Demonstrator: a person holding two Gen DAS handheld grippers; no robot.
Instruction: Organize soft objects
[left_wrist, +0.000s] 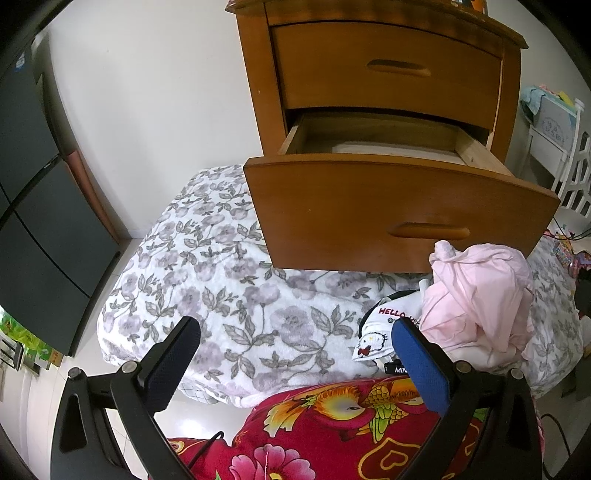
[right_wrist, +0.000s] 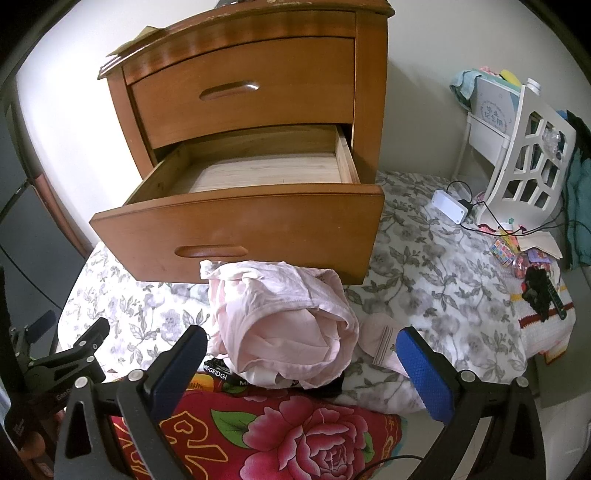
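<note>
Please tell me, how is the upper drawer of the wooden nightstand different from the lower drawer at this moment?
The upper drawer is pushed in, its front flush with the nightstand; the lower drawer is pulled far out. The upper drawer's inside is hidden; the lower drawer shows a bare, pale wooden floor with nothing in it. The pink garment lies in front of the lower drawer only. Both share brown curved fronts with a carved oval handle.

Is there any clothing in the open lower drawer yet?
No. In the right wrist view the open lower drawer shows only bare wood, and the pink garment lies on the floral blanket below it.
</note>
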